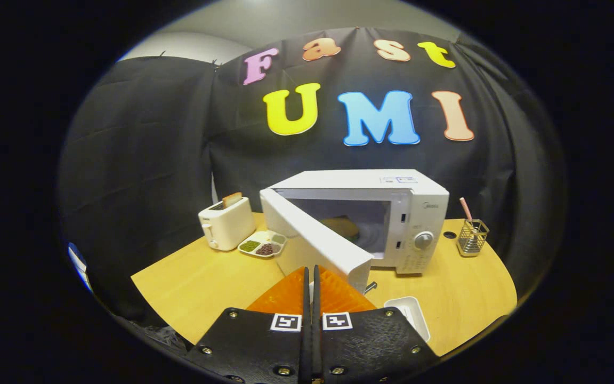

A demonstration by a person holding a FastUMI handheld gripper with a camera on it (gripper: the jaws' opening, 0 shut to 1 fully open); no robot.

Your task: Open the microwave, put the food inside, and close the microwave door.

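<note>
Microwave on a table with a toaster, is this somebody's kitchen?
Probably a pretend kitchen set up in a booth. A microwave with its door open, a toaster and a snack tray sit on a wooden table. The hand-held gripper is shut, empty.

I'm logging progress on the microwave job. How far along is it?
Done: the microwave is open and food sits inside. In hand: the tongs are shut, empty, just short of the open door. Left: swinging that door closed.
</note>
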